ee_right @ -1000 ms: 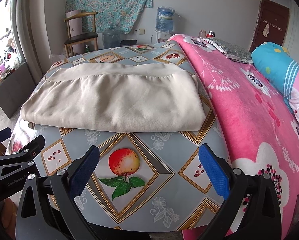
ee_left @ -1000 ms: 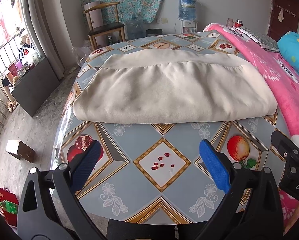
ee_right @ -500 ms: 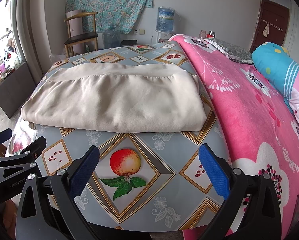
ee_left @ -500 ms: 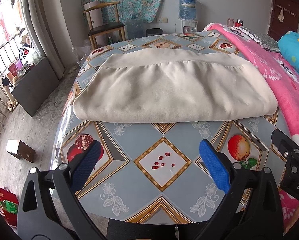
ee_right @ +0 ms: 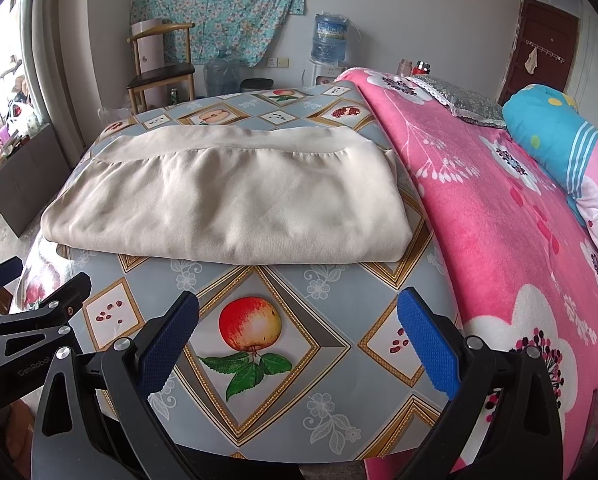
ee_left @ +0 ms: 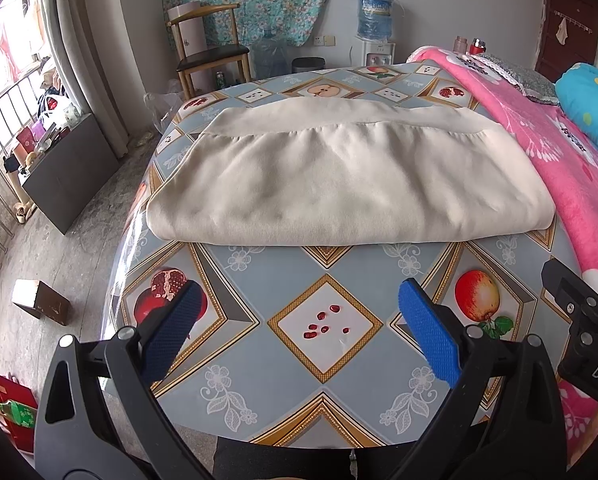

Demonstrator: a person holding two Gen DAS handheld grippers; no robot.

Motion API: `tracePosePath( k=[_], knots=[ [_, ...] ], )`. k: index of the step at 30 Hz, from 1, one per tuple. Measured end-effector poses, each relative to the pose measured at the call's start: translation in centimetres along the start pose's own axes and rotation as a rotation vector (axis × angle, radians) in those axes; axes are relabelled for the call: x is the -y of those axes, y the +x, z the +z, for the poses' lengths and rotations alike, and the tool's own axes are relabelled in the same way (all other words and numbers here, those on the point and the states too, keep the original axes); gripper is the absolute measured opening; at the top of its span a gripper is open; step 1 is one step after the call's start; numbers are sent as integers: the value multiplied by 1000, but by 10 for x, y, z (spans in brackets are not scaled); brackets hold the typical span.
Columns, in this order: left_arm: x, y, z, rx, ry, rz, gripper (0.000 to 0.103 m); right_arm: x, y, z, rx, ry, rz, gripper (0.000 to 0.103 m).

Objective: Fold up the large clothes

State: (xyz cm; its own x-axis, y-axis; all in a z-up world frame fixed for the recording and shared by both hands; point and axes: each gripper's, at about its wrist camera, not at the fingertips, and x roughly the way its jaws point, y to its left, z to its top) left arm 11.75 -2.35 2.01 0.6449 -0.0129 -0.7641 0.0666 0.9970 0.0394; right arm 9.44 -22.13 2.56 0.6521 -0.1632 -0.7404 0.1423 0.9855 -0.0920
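A cream garment [ee_left: 339, 176] lies folded into a wide flat rectangle across the middle of the table [ee_left: 327, 360], its ribbed hem along the far side. The same garment [ee_right: 227, 204] fills the middle of the right wrist view. My left gripper [ee_left: 299, 332] hovers open over the table's near edge, short of the garment, with nothing between its blue pads. My right gripper [ee_right: 297, 338] is open too, over the apple print near the front edge, holding nothing. Each gripper's black frame shows at the edge of the other's view.
A pink floral blanket [ee_right: 499, 208] covers the bed along the table's right side, with a blue pillow [ee_right: 551, 136] on it. A wooden chair [ee_left: 207, 48], water jugs and a dispenser [ee_left: 373, 16] stand past the far end. A dark bench [ee_left: 67, 172] and a small box [ee_left: 39, 304] sit on the floor at left.
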Motion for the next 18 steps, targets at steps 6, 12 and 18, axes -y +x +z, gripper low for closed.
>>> tracePosePath(
  k=[6, 12, 18],
  knots=[
    [0, 0, 0, 0, 1, 0, 95, 0, 0, 0, -1, -2, 0, 97],
    [1, 0, 0, 1, 0, 0, 95, 0, 0, -1, -5, -3, -5, 97],
    [0, 1, 0, 0, 0, 1, 95, 0, 1, -1, -6, -3, -6, 97]
  ],
)
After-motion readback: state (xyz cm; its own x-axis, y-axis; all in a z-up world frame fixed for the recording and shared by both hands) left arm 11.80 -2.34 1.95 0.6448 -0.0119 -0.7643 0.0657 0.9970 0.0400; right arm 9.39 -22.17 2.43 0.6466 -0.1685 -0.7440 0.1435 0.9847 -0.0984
